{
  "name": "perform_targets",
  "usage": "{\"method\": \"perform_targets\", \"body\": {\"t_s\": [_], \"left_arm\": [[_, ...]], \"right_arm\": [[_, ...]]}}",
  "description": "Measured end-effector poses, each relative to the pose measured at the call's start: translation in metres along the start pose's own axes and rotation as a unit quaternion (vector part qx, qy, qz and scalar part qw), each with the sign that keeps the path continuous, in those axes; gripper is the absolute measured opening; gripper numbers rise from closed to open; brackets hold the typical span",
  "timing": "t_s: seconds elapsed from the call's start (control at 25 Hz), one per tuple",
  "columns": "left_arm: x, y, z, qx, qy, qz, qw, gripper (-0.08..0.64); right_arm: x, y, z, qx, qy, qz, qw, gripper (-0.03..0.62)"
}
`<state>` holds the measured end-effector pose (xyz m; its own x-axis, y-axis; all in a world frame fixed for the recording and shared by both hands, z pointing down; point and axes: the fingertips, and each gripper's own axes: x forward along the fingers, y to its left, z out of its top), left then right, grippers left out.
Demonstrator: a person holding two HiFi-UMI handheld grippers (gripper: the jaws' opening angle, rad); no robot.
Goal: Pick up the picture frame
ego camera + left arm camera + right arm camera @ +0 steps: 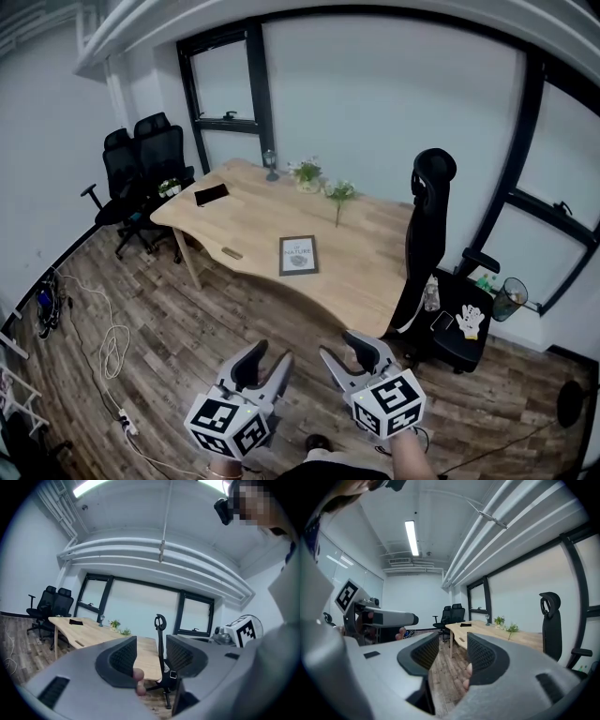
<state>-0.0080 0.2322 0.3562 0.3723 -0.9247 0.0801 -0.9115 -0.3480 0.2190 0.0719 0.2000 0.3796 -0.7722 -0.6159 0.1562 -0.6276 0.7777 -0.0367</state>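
The picture frame, dark-edged with a grey print, lies flat near the front edge of the wooden desk, well away from both grippers. My left gripper is low in the head view, held level, open with nothing between its pads. To its right, my right gripper is also open and empty. In the left gripper view the left gripper faces the desk and a black office chair. The right gripper looks over the floor toward the desk; the frame cannot be made out there.
A tall black office chair stands at the desk's right end, with another chair seat carrying a white glove. Two black chairs sit at the far left. On the desk are a black tablet and small plants. Cables trail on the floor.
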Motion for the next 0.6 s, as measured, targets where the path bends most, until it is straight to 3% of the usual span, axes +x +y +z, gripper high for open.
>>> {"method": "perform_targets", "body": {"t_s": [0.6], "left_arm": [[0.053, 0.023, 0.002, -0.005, 0.005, 0.025, 0.9997, 0.186]], "right_arm": [[0.037, -0.048, -0.004, 0.004, 0.003, 0.004, 1.0, 0.161]]}}
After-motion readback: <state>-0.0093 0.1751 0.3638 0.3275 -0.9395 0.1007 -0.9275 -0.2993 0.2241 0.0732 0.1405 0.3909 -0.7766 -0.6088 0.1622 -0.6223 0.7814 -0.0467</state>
